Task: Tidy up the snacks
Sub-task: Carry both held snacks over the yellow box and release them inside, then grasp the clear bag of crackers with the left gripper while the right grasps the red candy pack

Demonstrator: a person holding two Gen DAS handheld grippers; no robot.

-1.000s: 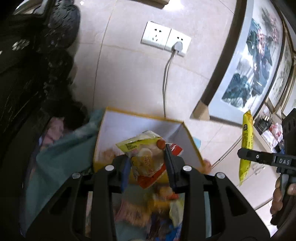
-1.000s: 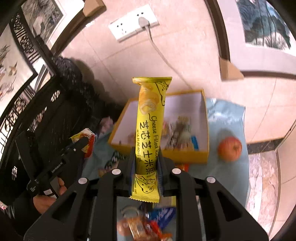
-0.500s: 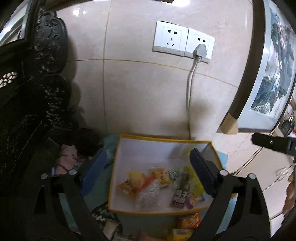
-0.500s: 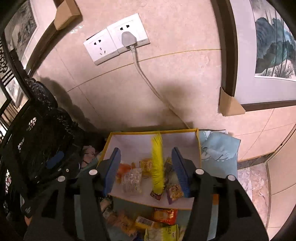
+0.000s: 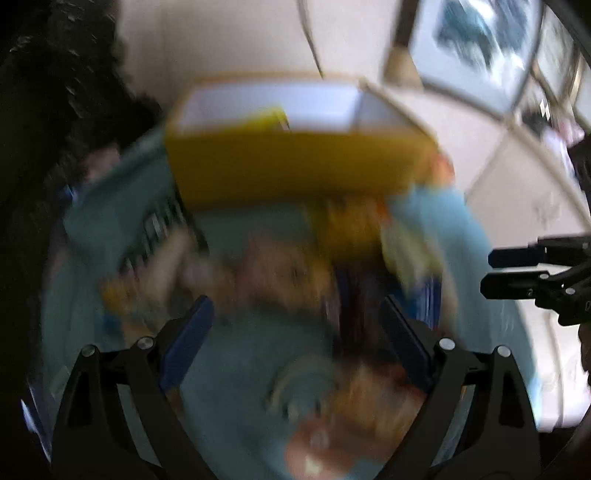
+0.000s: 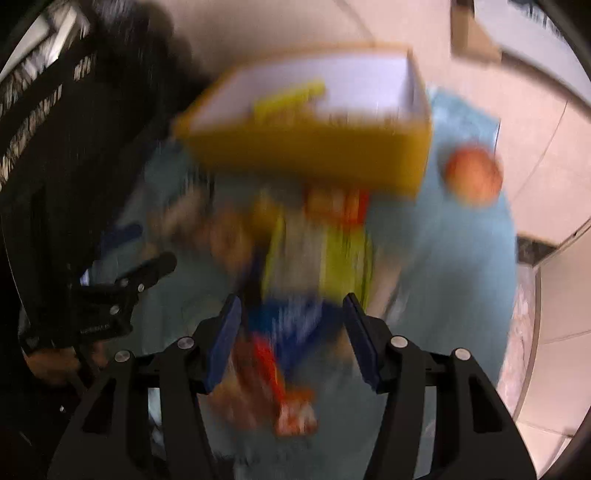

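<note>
Both views are heavily motion-blurred. A yellow box with a white inside (image 5: 295, 162) (image 6: 314, 147) stands on a teal cloth, with a long yellow snack pack (image 6: 288, 99) lying in it. Loose snack packets (image 5: 295, 273) (image 6: 295, 266) lie in a pile on the cloth in front of the box. My left gripper (image 5: 295, 317) is open and empty above the pile. My right gripper (image 6: 291, 314) is open and empty above the packets too. It also shows at the right edge of the left wrist view (image 5: 517, 273).
An orange-red round fruit (image 6: 474, 177) lies on the teal cloth (image 6: 461, 258) right of the box. Dark carved furniture (image 5: 44, 110) stands at the left. A tiled wall with a cable (image 5: 310, 33) is behind the box.
Both grippers let go of their snacks into the box, opened, then pulled back and dropped low over the loose packets in front of it. The views now blur with motion.
</note>
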